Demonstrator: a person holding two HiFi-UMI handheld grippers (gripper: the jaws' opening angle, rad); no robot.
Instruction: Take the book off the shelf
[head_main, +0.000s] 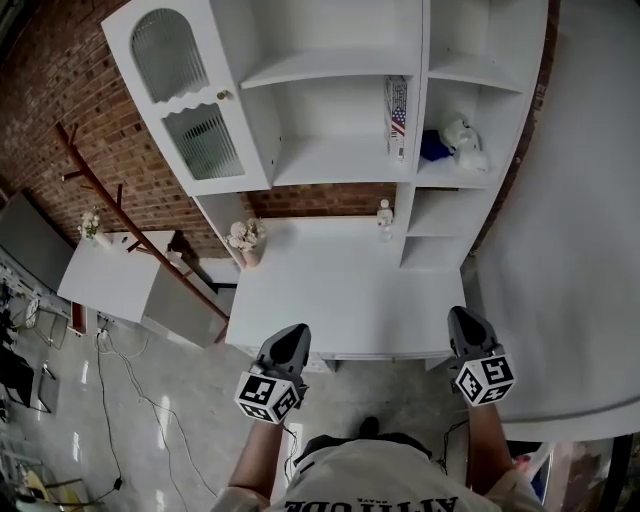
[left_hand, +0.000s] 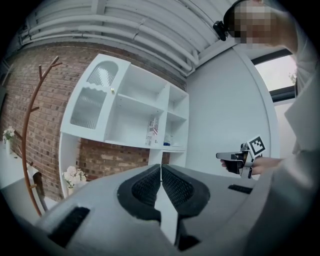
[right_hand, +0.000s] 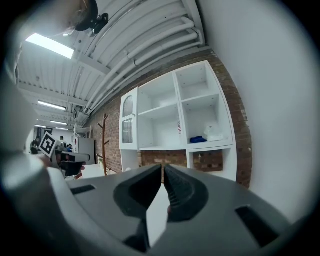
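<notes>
A book (head_main: 396, 117) with a flag-patterned cover stands upright at the right end of the middle shelf of the white shelf unit (head_main: 330, 160). It also shows small in the left gripper view as the book (left_hand: 153, 131) and in the right gripper view as the book (right_hand: 179, 127). My left gripper (head_main: 296, 336) is held over the front edge of the white desk (head_main: 340, 290), far from the book, jaws shut and empty. My right gripper (head_main: 462, 322) hovers at the desk's front right corner, also shut with nothing in it.
A blue item (head_main: 434, 146) and a white soft toy (head_main: 462, 135) lie in the right compartment. A flower vase (head_main: 246, 240) and a small figurine (head_main: 385, 218) stand at the back of the desk. A glass-front cabinet door (head_main: 190, 95) is at the left. A wooden coat rack (head_main: 110, 200) leans by the brick wall.
</notes>
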